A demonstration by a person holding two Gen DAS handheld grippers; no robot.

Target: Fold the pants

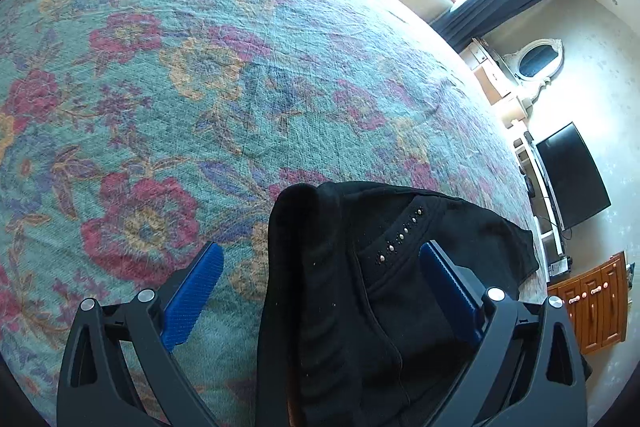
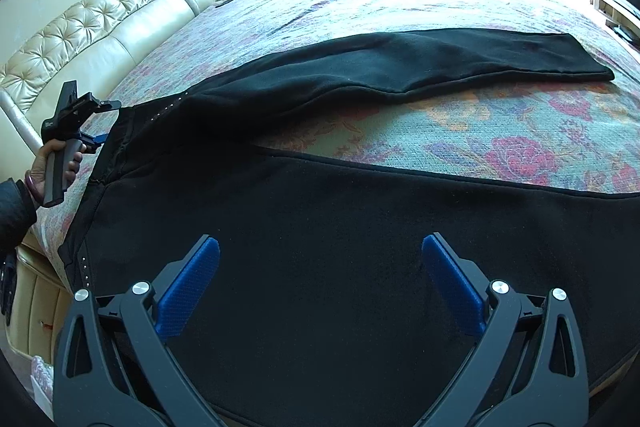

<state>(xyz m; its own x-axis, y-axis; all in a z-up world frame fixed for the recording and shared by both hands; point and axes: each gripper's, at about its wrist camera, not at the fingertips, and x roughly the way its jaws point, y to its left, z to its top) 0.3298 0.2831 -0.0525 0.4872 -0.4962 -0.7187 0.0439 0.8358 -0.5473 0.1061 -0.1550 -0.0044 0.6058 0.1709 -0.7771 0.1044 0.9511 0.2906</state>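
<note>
Black pants (image 2: 320,211) lie spread on a floral bedspread (image 2: 460,131), legs apart in a V, one leg (image 2: 440,63) reaching far right. My left gripper (image 1: 320,259) is open around the studded waistband (image 1: 360,267), which bunches up between its blue pads (image 1: 200,283). It also shows in the right wrist view (image 2: 100,137) at the waist's far corner. My right gripper (image 2: 320,259) is open just above the near leg, its pads (image 2: 192,287) apart and holding nothing.
A cream tufted headboard (image 2: 100,27) runs along the left. A window with dark curtains (image 1: 500,3), a television (image 1: 572,175) and a wooden cabinet (image 1: 592,303) stand beyond the bed's far edge. The bedspread (image 1: 180,87) stretches wide ahead of the left gripper.
</note>
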